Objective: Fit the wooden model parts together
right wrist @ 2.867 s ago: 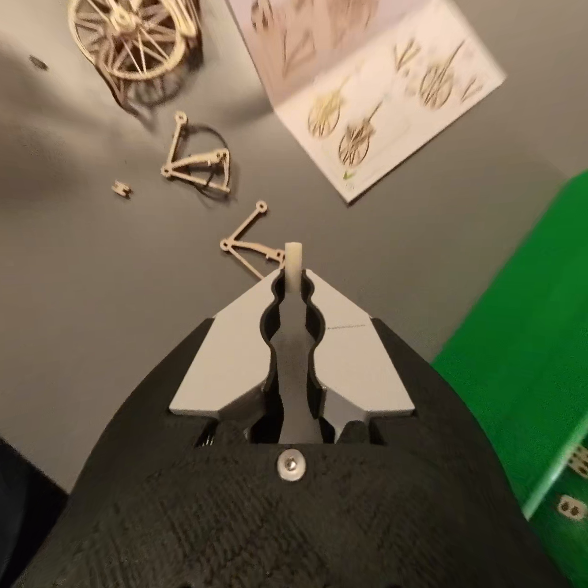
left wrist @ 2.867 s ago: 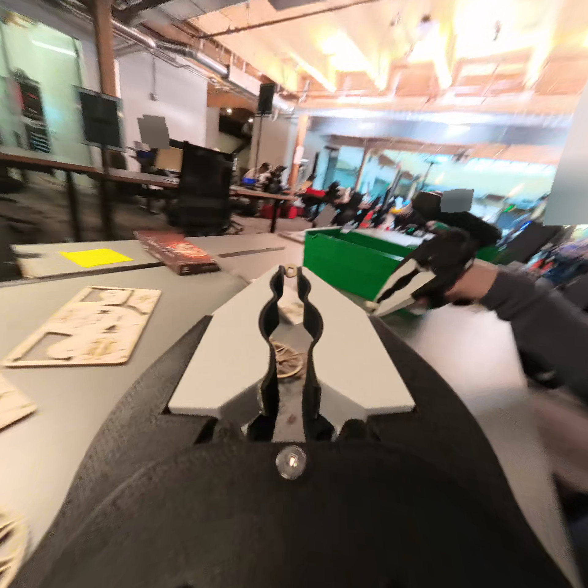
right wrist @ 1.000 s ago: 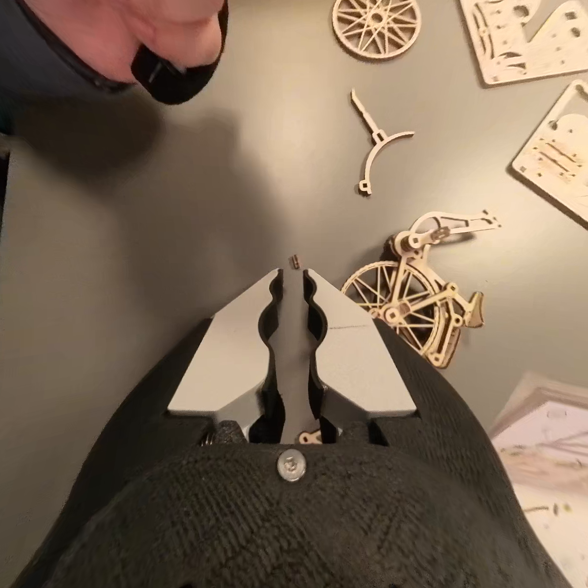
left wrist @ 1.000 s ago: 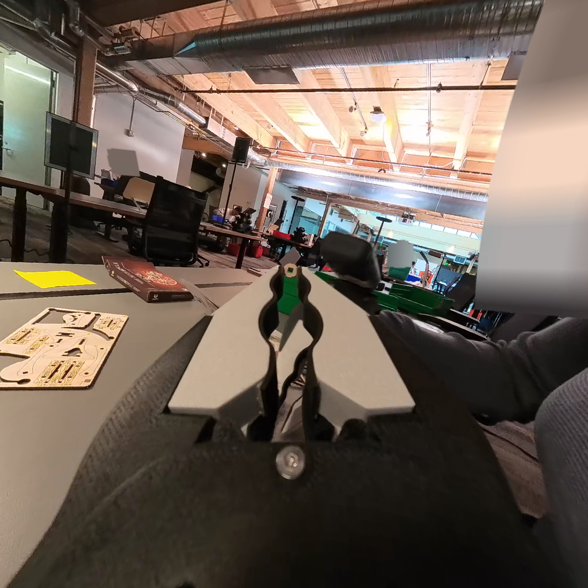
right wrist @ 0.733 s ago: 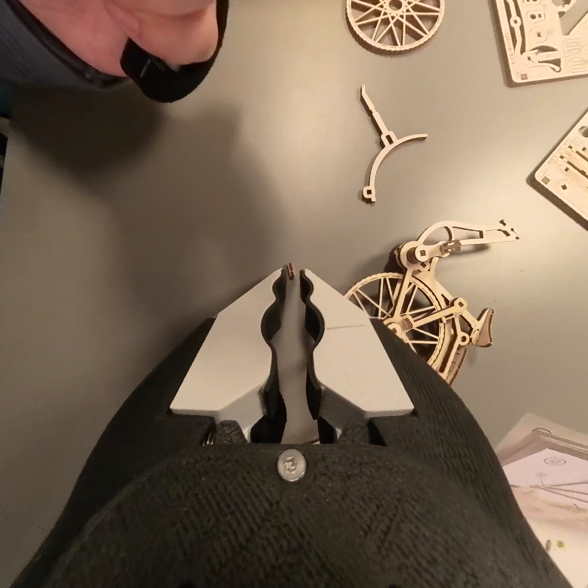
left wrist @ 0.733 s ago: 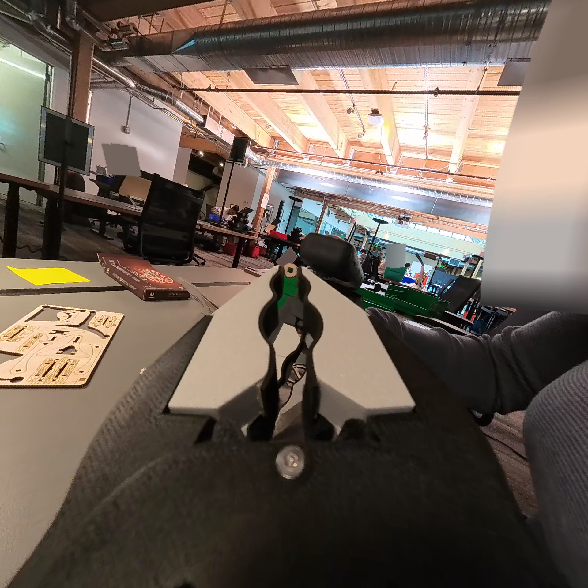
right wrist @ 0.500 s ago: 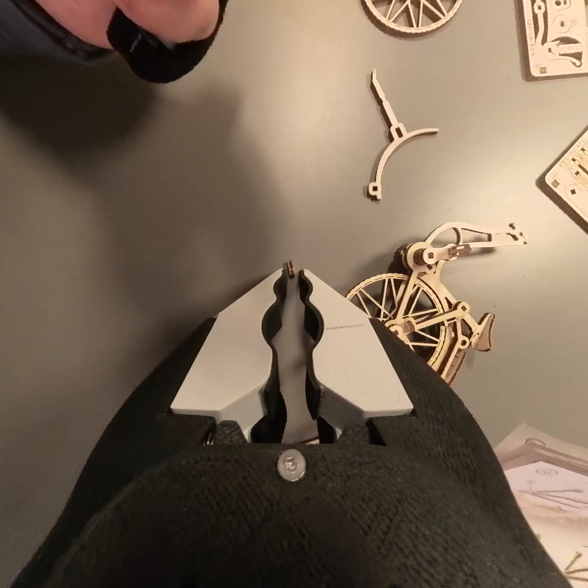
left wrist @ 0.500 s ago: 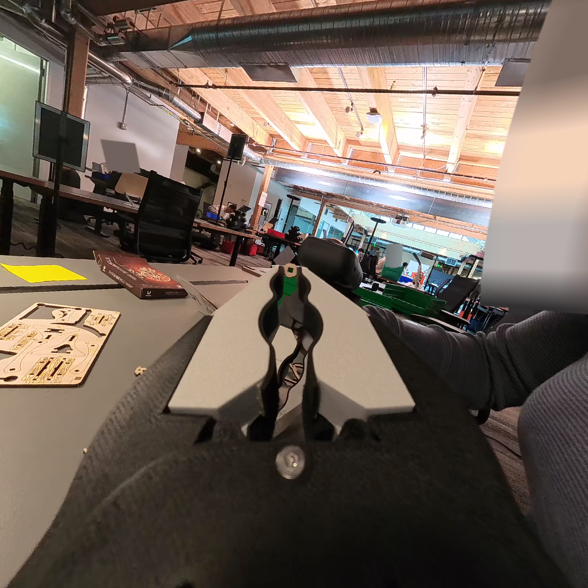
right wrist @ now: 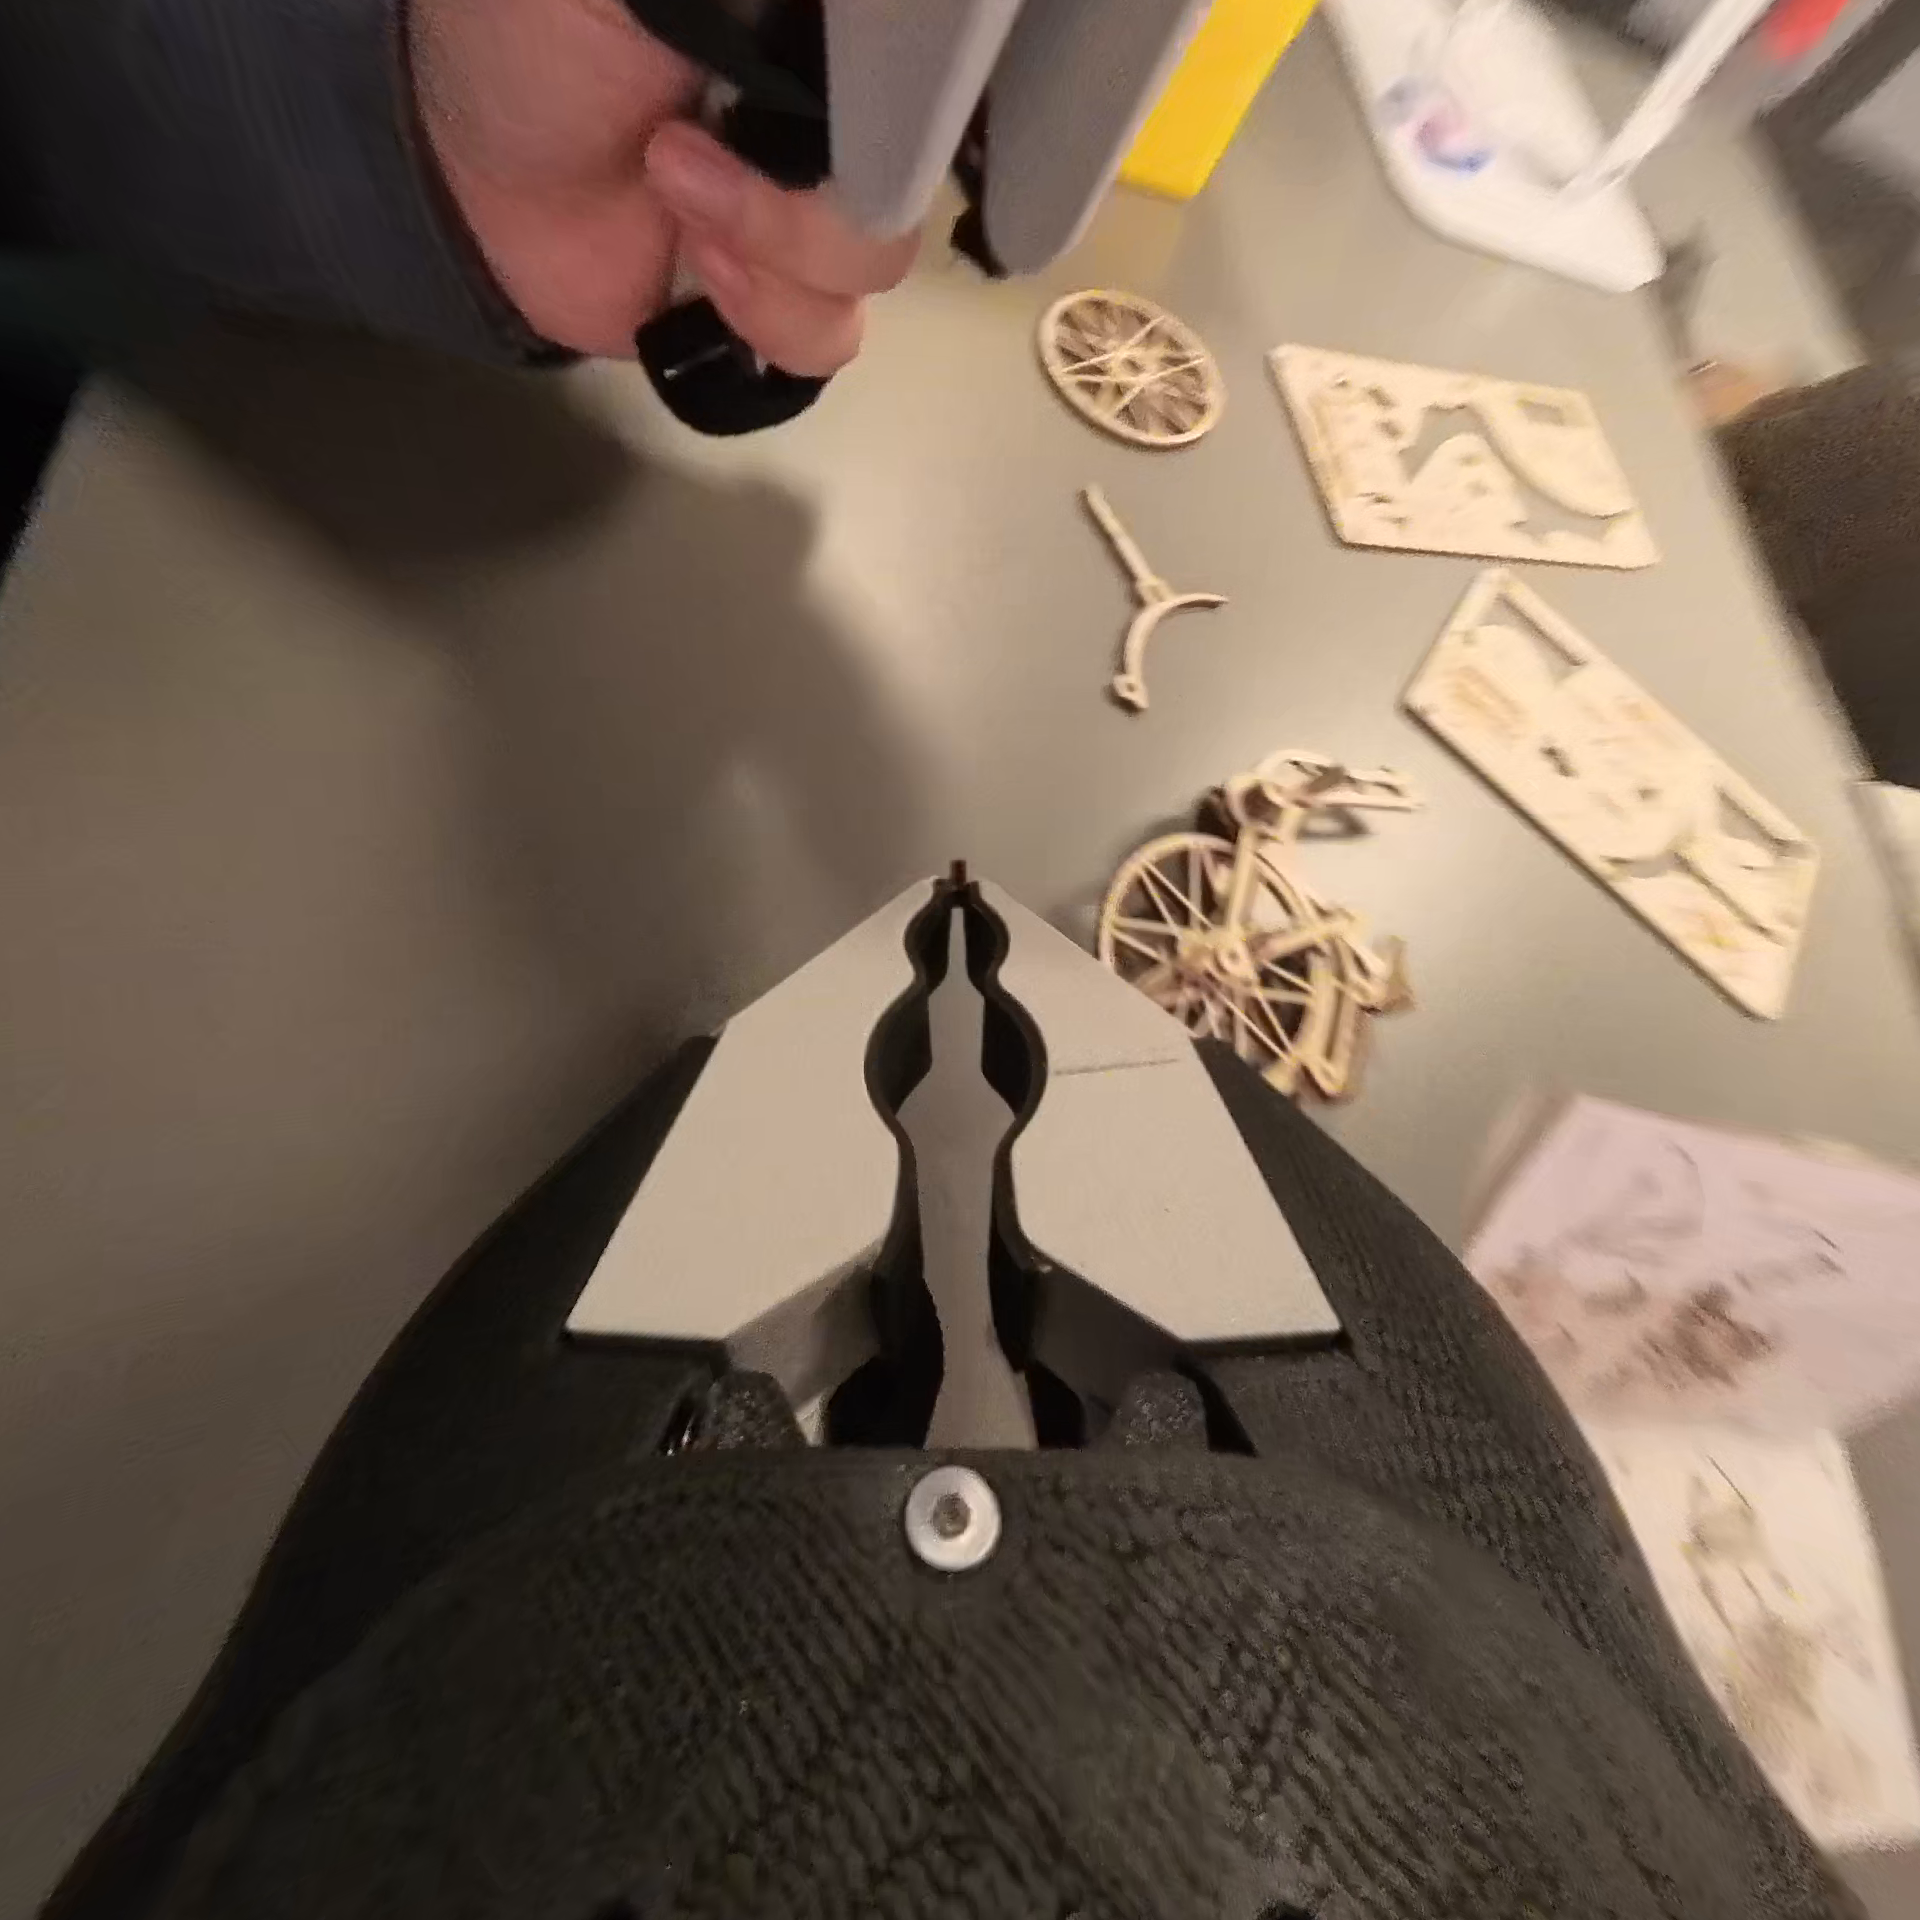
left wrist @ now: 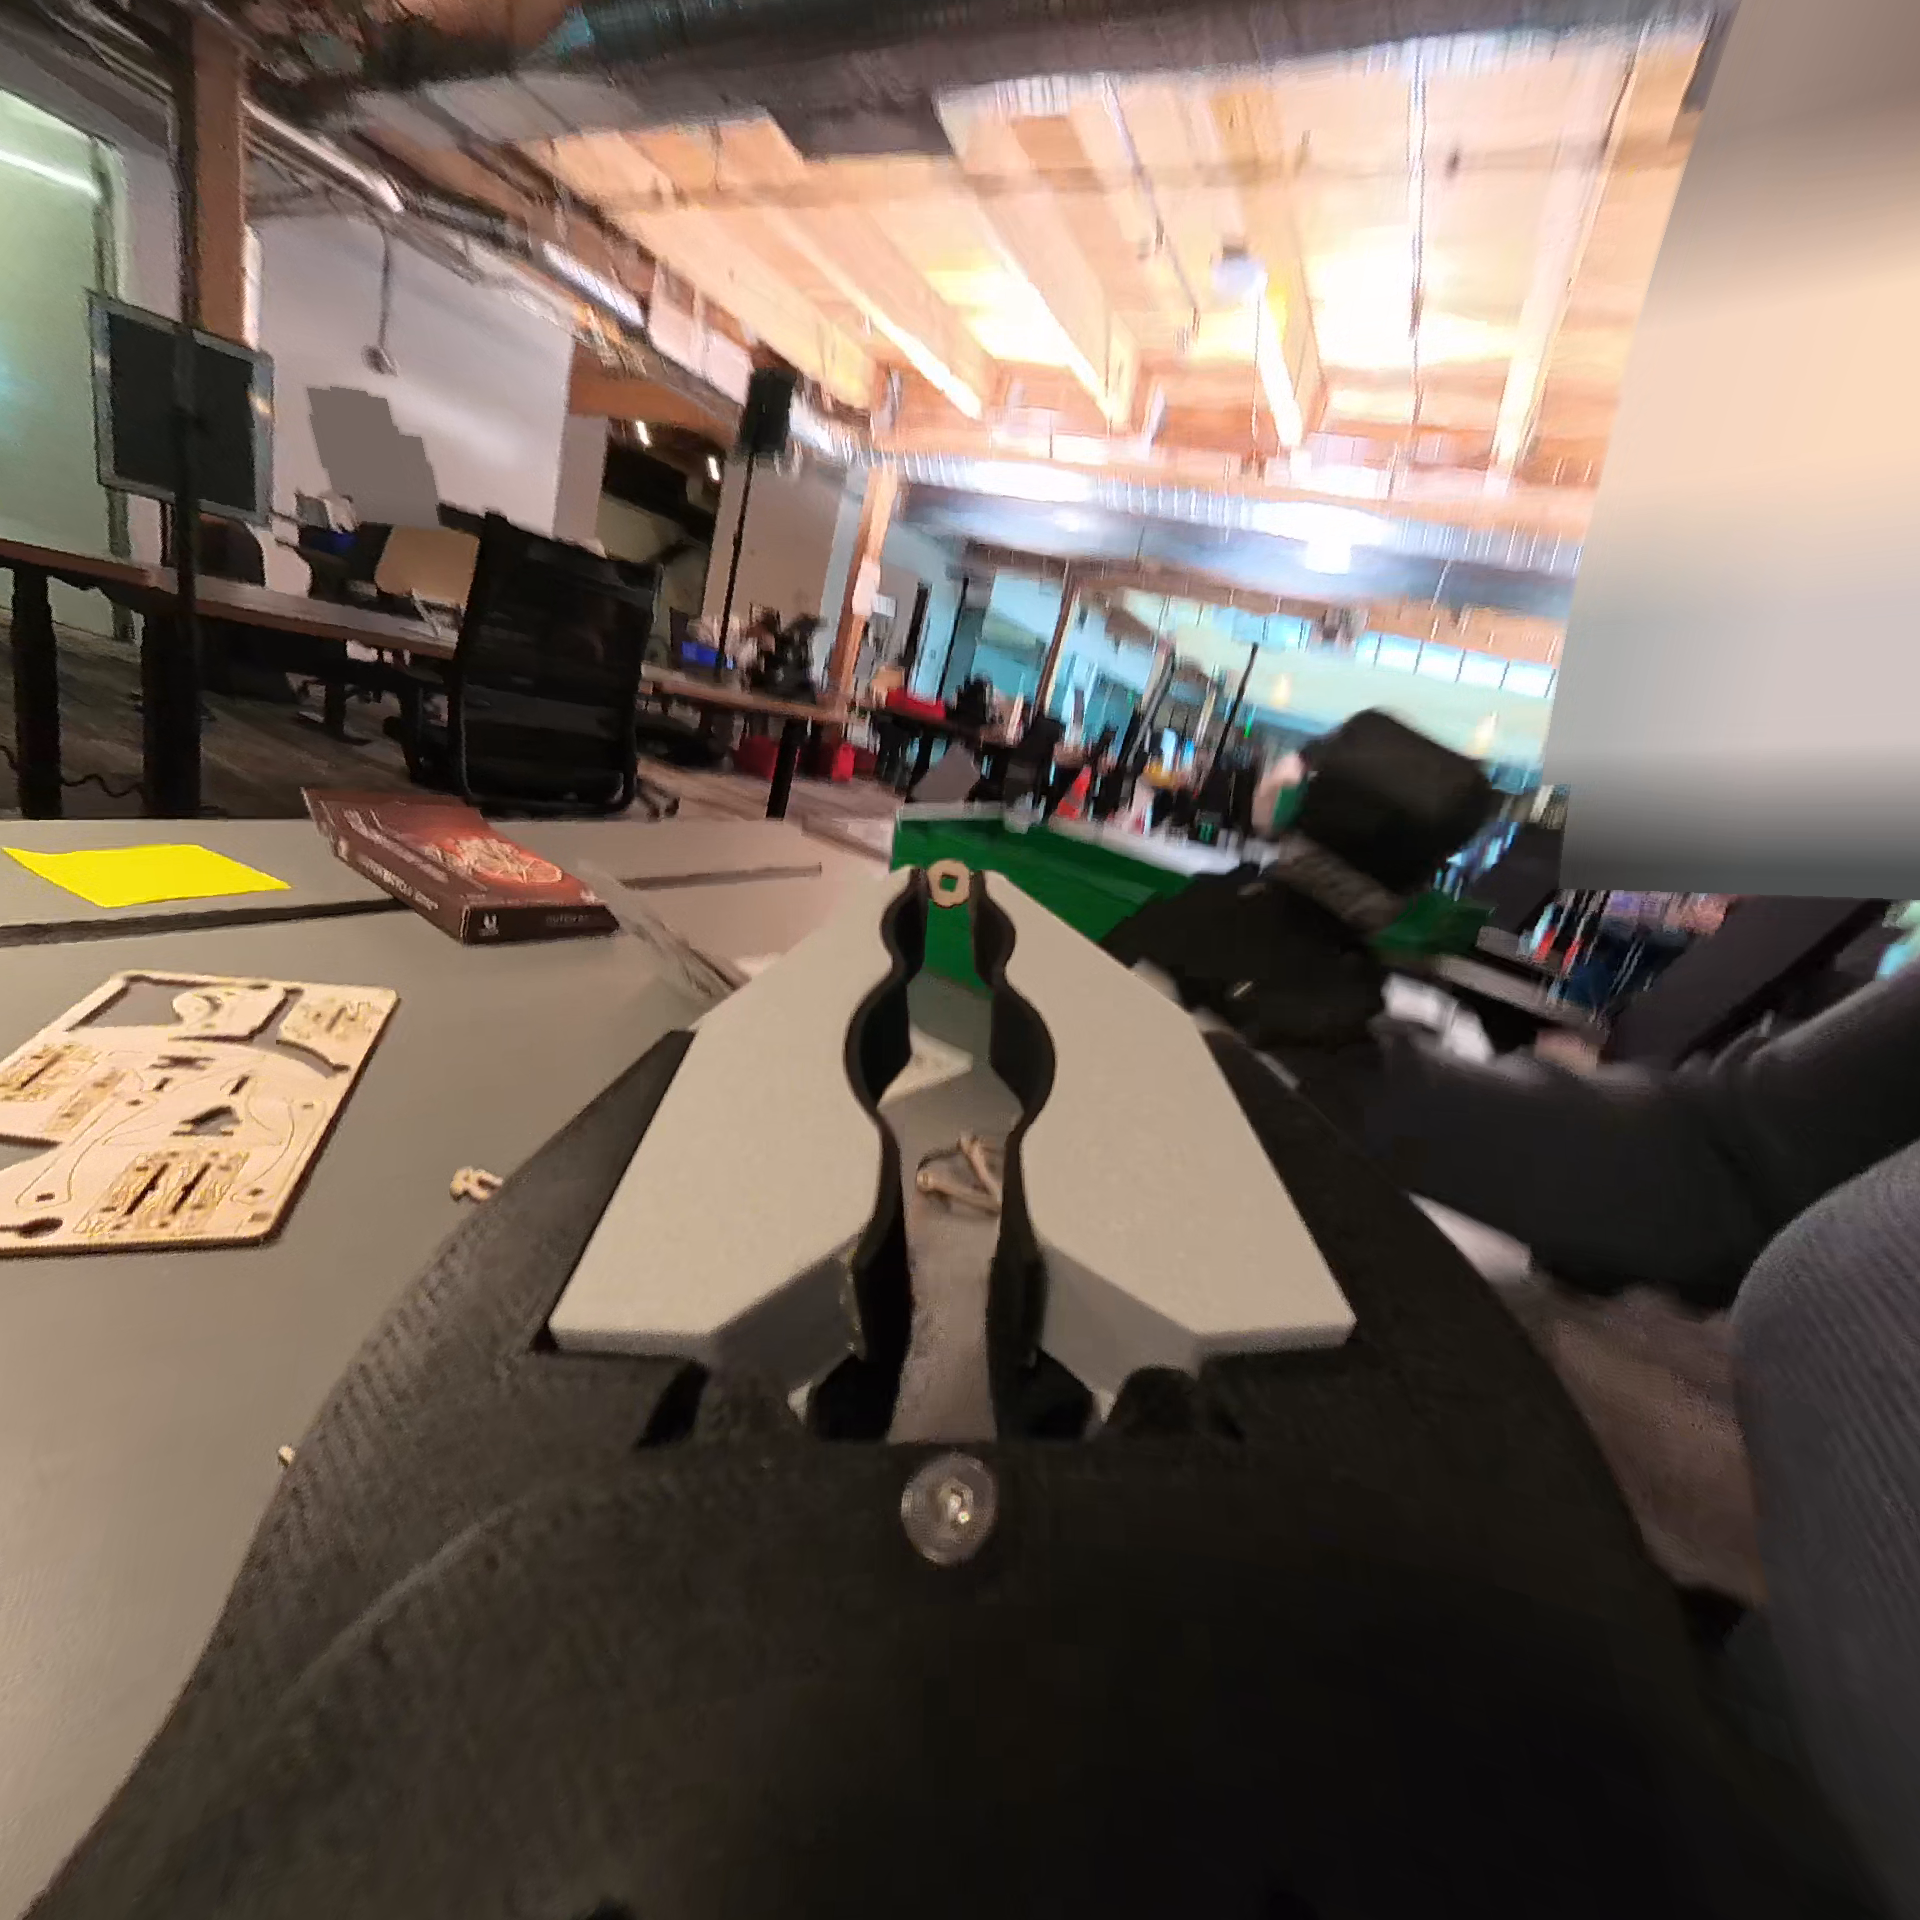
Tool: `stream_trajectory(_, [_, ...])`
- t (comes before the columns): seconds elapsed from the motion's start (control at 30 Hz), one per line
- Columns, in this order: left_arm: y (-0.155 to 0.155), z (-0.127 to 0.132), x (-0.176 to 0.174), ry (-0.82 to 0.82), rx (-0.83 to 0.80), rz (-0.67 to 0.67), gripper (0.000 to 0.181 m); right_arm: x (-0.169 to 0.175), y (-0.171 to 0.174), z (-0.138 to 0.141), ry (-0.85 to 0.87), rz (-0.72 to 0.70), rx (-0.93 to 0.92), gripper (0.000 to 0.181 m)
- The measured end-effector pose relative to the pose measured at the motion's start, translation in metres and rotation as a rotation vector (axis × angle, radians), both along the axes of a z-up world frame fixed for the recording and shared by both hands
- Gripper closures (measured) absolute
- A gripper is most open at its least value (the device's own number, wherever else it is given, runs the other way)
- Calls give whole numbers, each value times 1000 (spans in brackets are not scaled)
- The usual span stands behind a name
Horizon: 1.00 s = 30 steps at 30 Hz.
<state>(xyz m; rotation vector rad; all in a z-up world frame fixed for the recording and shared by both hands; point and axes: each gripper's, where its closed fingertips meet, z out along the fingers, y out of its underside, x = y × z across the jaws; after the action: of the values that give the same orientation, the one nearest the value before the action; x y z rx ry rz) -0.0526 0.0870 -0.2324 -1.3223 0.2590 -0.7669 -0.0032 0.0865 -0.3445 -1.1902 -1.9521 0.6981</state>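
Grey table [right wrist: 436, 790] carries the whole kit, open workshop with timber ceiling behind. Left wrist view, far left: yellow sheet [left wrist: 140, 871], then a punched wooden parts sheet [left wrist: 166, 1107] lying flat, a dark red box [left wrist: 457, 864] behind it, a tiny loose wooden bit [left wrist: 476, 1181] just beside your gripper body. Your left gripper [left wrist: 948, 883] has its tips nearly closed, pinching a small wooden ring piece [left wrist: 948, 881] at the very tip, held above the table. Green bin [left wrist: 997, 899] sits behind the tips; your other arm in a dark sleeve [left wrist: 1621, 1132] reaches in at right, blurred. Right wrist view: your left hand [right wrist: 665, 208] is at top left, above the table. Your right gripper [right wrist: 959, 896] is clamped narrow on a tiny dark wooden pin [right wrist: 957, 869] poking out of the tips. Right of it: spoked wheel [right wrist: 1130, 369], curved fork part [right wrist: 1141, 608], half-built wooden bicycle [right wrist: 1247, 925] lying on its side just beside the tips, two more parts sheets, instruction pages [right wrist: 1704, 1299] at the bottom right, blurred.
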Motion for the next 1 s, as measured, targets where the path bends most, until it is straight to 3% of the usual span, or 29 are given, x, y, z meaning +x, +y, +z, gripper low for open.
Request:
stream_trajectory(0.23, [6, -41, 66, 317, -44, -81, 175, 67, 39, 21, 334, -210, 203, 181])
stream_trajectory(0.37, [14, -60, 90, 448, -59, -102, 175, 83, 52, 41, 438, -246, 337, 181])
stream_trajectory(0.47, [20, -65, 112, 443, -88, -193, 175, 86, 58, 42, 460, -258, 361, 181])
stream_trajectory(0.57, [31, -61, 125, 477, -15, -191, 175, 90, 61, 47, 504, -272, 314, 181])
stream_trajectory(0.77, [54, -50, 130, 450, 66, -156, 175, 95, 78, 52, 546, -309, 221, 181])
stream_trajectory(1.0, [64, -46, 133, 348, 38, -227, 175, 97, 90, 56, 566, -355, 201, 181])
